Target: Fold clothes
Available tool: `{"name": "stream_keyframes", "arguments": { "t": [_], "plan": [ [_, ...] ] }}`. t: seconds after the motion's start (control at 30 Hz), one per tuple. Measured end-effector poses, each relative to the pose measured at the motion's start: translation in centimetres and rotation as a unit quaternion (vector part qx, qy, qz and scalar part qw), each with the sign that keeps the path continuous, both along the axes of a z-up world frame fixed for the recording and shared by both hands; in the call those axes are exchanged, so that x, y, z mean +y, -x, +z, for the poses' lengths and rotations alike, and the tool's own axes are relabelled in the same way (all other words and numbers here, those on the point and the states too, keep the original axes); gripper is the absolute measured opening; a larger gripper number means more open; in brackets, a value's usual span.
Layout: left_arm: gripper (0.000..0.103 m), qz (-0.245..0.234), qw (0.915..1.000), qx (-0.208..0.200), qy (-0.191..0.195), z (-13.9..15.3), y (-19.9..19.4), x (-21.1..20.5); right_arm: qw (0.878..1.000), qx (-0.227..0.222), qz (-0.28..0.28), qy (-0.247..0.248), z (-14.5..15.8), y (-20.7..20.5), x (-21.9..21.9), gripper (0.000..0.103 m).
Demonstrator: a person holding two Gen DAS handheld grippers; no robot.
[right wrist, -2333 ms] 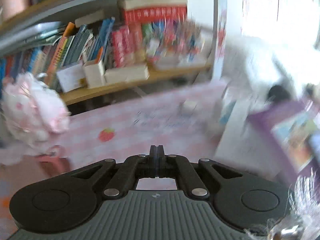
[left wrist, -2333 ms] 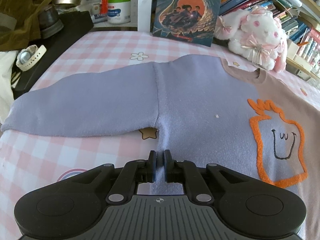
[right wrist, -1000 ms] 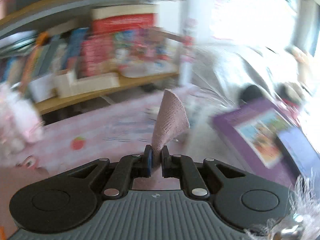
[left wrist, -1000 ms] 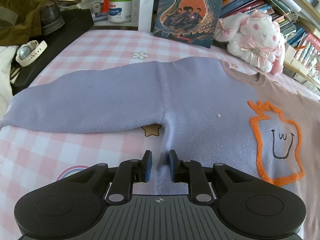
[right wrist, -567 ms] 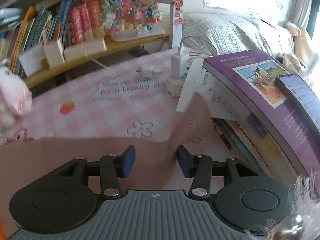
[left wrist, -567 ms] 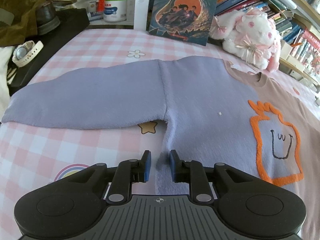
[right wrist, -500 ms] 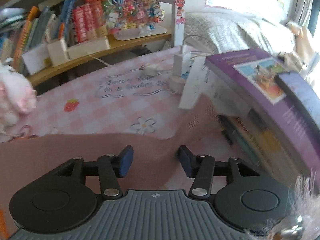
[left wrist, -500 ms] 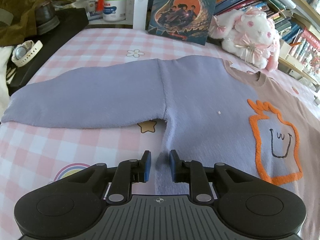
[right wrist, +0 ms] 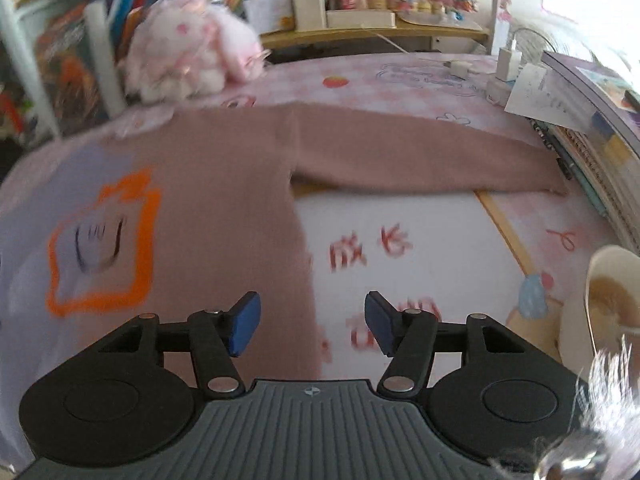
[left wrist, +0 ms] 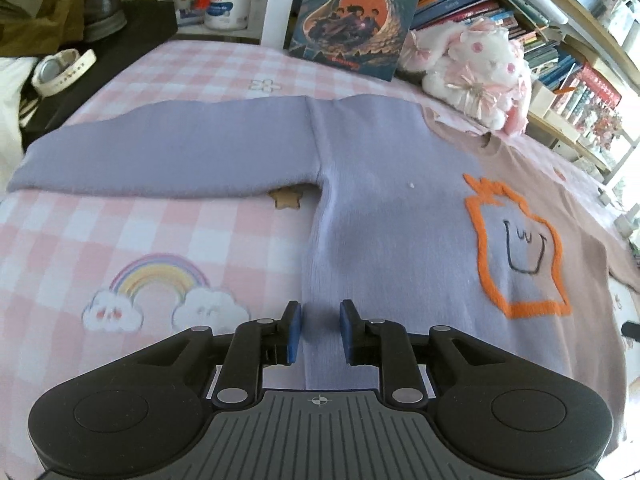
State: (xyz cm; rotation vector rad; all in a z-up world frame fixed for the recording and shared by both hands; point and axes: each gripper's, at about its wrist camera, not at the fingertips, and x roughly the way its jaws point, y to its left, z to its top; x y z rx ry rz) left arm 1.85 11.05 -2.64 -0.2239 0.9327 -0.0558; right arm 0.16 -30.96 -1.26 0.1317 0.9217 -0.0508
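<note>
The sweater (left wrist: 384,216) lay flat on the bedsheet (left wrist: 132,240); the left gripper (left wrist: 319,334) and right gripper (right wrist: 311,324) hovered released, grasping nothing.

Lilac-and-mauve sweater (left wrist: 392,216) – flat, face up – sleeves outspread.

Daylight fills both views, bright and even. In the left wrist view the picture is sharp: the sweater (left wrist: 384,216) shows its knit and casts only a thin soft shadow under its sleeve, and the left tool (left wrist: 319,334) is crisp. Fisheye bending curves the bookshelf (left wrist: 560,40) and the pink checked cloth (left wrist: 132,232) towards the edges. The right wrist view is smeared by motion blur: the plush rabbit (right wrist: 188,48) and the red characters on the white sheet (right wrist: 384,248) are soft. Its upper right corner is washed out by glare from that side.
</note>
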Motion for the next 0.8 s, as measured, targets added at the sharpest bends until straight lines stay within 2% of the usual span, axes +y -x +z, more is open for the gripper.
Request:
{"name": "stream_keyframes", "arguments": {
  "t": [0.1, 0.13, 0.17, 0.23, 0.3, 0.37, 0.47, 0.63, 0.8],
  "plan": [
    [0.021, 0.004, 1.0000, -0.003, 0.005, -0.1, 0.7, -0.2, 1.000, 0.007, 0.005, 0.008, -0.5, 1.7, 0.2, 0.052],
    [0.020, 0.008, 0.9999, -0.005, 0.009, -0.1, 0.8, -0.1, 1.000, 0.011, 0.003, 0.006, -0.6, 2.2, 0.2, 0.048],
    [0.016, 0.013, 0.9998, -0.006, 0.014, -0.1, 0.9, 0.0, 1.000, 0.014, 0.001, 0.004, -0.8, 2.5, 0.2, 0.045],
    [0.013, 0.017, 0.9995, -0.005, 0.024, -0.2, 0.8, 0.1, 1.000, 0.020, -0.011, -0.002, -1.2, 3.0, 0.1, 0.034],
    [0.007, 0.007, 0.9996, 0.001, 0.026, -0.2, 0.4, 0.0, 1.000, 0.020, -0.021, -0.003, -1.4, 3.5, 0.2, 0.027],
    [0.004, -0.008, 0.9996, 0.003, 0.027, -0.2, -0.1, 0.0, 1.000, 0.016, -0.015, -0.012, -1.5, 3.5, 0.4, 0.014],
    [0.004, -0.015, 0.9998, -0.002, 0.012, -0.3, -1.3, -0.3, 1.000, 0.010, -0.012, -0.012, -1.6, 3.0, 0.8, 0.010],
    [0.004, -0.012, 0.9998, -0.007, -0.011, -0.2, -3.9, -0.9, 1.000, 0.000, -0.008, -0.011, -1.8, 2.3, 1.0, 0.009],
    [0.004, -0.016, 0.9997, -0.006, -0.019, -0.2, -3.4, -0.7, 1.000, -0.005, 0.002, -0.002, -1.8, 2.0, 1.3, 0.009]
  ]
}}
